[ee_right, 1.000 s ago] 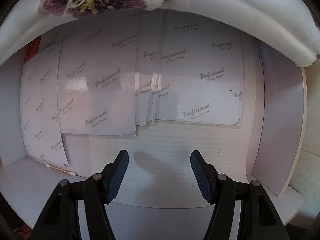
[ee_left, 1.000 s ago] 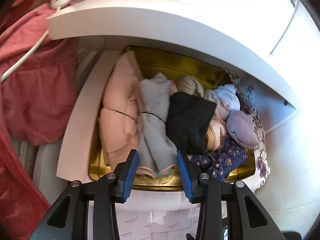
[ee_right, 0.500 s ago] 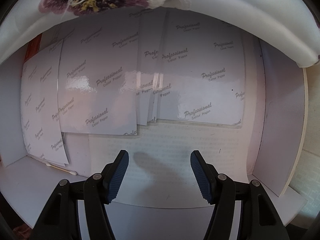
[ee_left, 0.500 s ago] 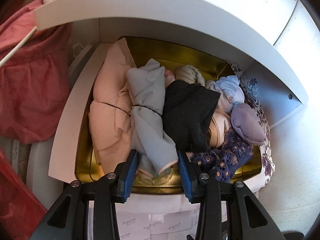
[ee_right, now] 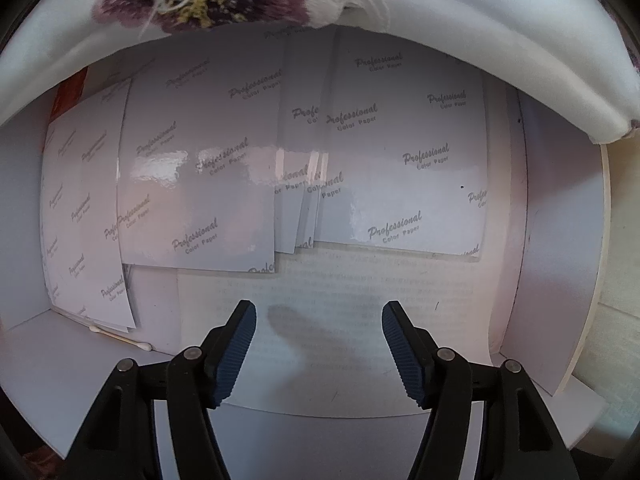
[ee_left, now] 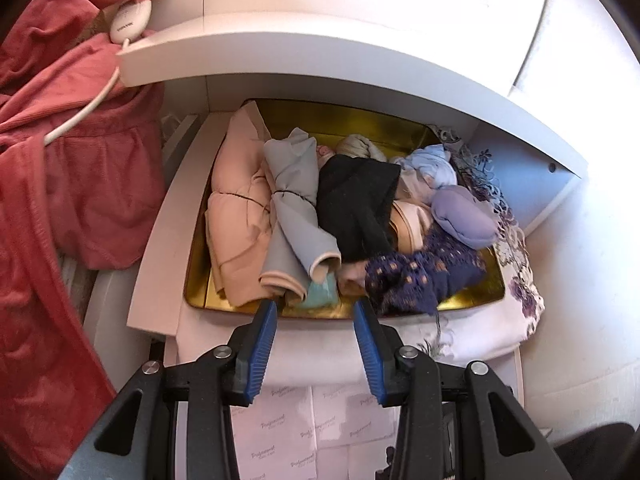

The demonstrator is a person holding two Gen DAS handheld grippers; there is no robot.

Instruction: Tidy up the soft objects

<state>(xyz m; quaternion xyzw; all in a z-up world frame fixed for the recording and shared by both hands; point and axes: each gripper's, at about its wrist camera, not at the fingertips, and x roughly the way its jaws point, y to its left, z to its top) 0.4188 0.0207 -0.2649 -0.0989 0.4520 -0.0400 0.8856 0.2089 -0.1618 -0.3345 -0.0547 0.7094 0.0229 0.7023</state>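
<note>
A gold tray (ee_left: 200,292) sits in an open white drawer and holds several rolled soft items: a pink bundle (ee_left: 236,208), a grey roll (ee_left: 296,200), a black cloth (ee_left: 356,196), a lilac pouch (ee_left: 464,216), a pale blue piece (ee_left: 432,164) and a navy dotted cloth (ee_left: 416,280). My left gripper (ee_left: 315,308) hovers open just in front of the tray's near rim, nothing between its blue pads. My right gripper (ee_right: 319,312) points down into a lower drawer, open and empty, over sheets of printed paper (ee_right: 404,152).
A red garment (ee_left: 72,184) hangs at the left, with a white corded device (ee_left: 130,20) on the shelf top (ee_left: 360,56). A white flowered cloth (ee_left: 516,304) lies under the tray. In the right wrist view a cotton swab (ee_right: 120,338) lies at the drawer's left.
The left gripper has drawn back from the tray, so the tray and drawer sit farther from the fingertips and more of the shelf top shows. The right gripper's view is unchanged.
</note>
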